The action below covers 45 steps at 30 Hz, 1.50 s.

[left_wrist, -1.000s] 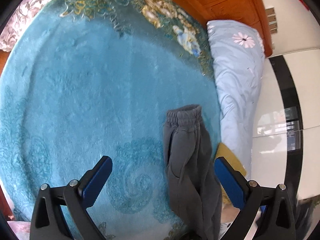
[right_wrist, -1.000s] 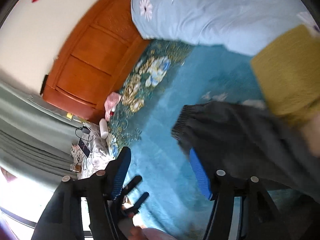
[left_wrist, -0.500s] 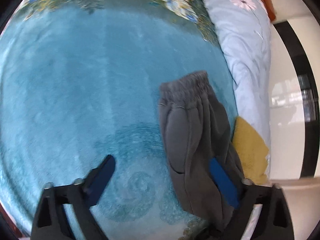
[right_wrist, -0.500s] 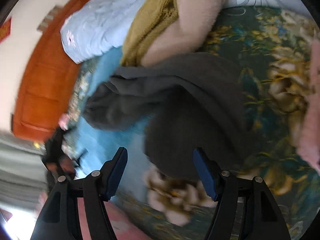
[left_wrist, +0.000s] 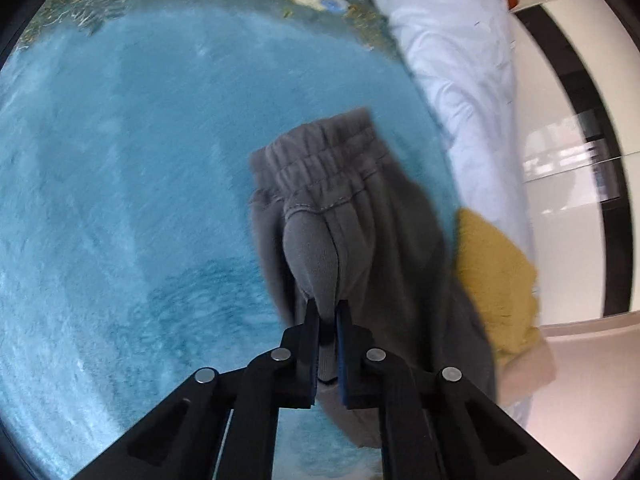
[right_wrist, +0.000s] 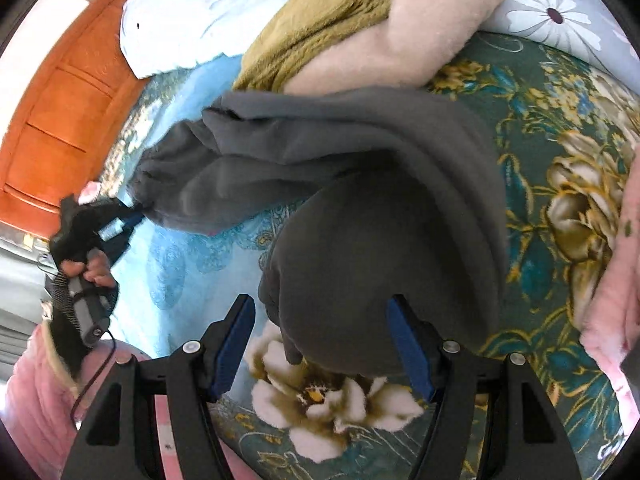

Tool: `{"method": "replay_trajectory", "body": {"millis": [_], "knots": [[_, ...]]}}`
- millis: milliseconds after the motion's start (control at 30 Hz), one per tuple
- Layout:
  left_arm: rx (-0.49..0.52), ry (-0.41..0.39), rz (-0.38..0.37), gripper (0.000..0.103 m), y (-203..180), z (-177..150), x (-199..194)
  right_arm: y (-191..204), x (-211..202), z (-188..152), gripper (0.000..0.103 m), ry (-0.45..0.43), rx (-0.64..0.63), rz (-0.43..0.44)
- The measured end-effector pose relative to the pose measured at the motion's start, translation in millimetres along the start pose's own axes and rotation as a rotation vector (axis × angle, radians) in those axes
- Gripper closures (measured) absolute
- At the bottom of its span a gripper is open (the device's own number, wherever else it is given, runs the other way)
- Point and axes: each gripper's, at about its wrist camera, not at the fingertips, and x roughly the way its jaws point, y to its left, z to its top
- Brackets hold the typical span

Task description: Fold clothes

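On the teal blanket (left_wrist: 120, 168) lie the grey sweatpants (left_wrist: 360, 208), their elastic waistband toward the far floral border and the legs running back toward the camera, so the long axis goes roughly near to far in the left wrist view. The left gripper (left_wrist: 328, 316) has its two blue-padded fingers pressed almost together on a raised fold of the grey fabric below the waistband; the cloth beneath the fingers is hidden by the black frame. A mustard knit garment (left_wrist: 492, 276) lies just beside the pants on the right, partly covered by them, with a pale blue floral quilt (left_wrist: 452, 60) beyond it. Motion blur softens the blanket's pattern.

From the right wrist view, the right gripper (right_wrist: 320, 344) stands wide apart, its fingers to either side of a dark rounded bulge of the sweatpants (right_wrist: 360, 240); whether the pads touch the cloth cannot be told. A pink fleece piece (right_wrist: 408, 32) overlaps the mustard knit (right_wrist: 316, 24). At the left edge, the person's left hand (right_wrist: 86, 268) grips the other tool's handle, blurred.
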Motion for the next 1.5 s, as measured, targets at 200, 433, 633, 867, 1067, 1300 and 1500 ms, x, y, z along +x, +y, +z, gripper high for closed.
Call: {"method": "replay_trajectory", "body": {"millis": [200, 433, 633, 867, 1067, 1300, 1500], "knots": [[0.036, -0.12, -0.15, 0.096, -10.1, -3.4, -39.7, 32.1, 11.4, 0.9, 0.034, -0.02, -0.107, -0.069], [-0.009, -0.155, -0.191, 0.096, 0.7, -4.4, -54.9, 38.0, 22.8, 2.7, 0.089, -0.008, -0.17, -0.25], [-0.019, -0.159, -0.216, 0.096, -3.8, -2.2, -54.2, 22.4, -68.1, 32.8, 0.101, -0.246, -0.15, -0.292], [-0.168, -0.193, -0.253, 0.096, 22.9, 1.9, -55.6, 1.0, -198.0, 56.9, 0.101, -0.578, -0.087, -0.375], [-0.202, -0.11, -0.124, 0.096, 32.3, 1.1, -36.1, -93.4, -96.0, 46.3, 0.101, -0.208, 0.13, -0.46], [-0.188, -0.127, -0.089, 0.096, 28.8, 2.4, -32.6, -100.5, -115.8, 27.2, 0.1, -0.289, 0.159, -0.423], [-0.138, -0.272, -0.023, 0.096, 28.6, 1.0, -72.8, -63.8, -165.2, 36.8, 0.1, -0.394, 0.033, -0.387]]}}
